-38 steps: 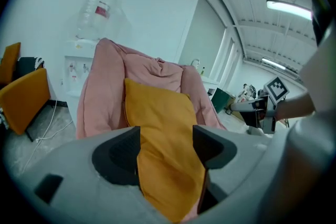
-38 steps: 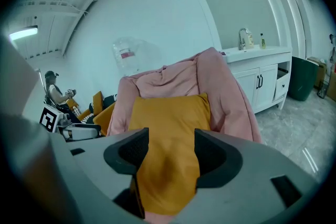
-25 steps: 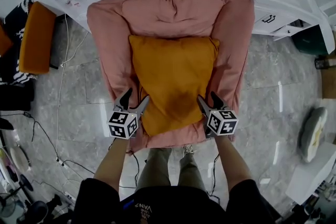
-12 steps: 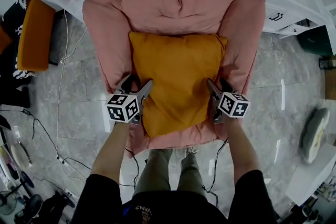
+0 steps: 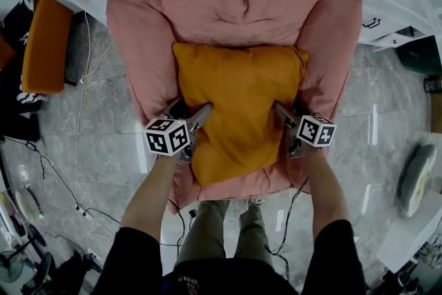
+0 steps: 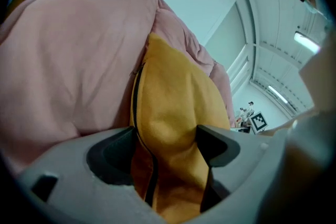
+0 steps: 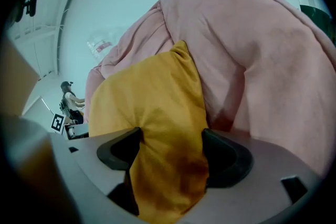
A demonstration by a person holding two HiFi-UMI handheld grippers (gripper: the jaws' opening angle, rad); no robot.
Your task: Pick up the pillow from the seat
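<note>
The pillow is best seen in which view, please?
The head view: the whole pillow shows on the armchair. The gripper views show one edge each, between the opening jaws of the left hand-held gripper and right hand-held gripper.

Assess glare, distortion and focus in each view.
Head view: sharp and evenly lit, with glare streaks on the floor. Left gripper view: heavy fisheye bending, dark corners, the pillow soft up close. Right gripper view: same bending and dark corners, bluish cast.
</note>
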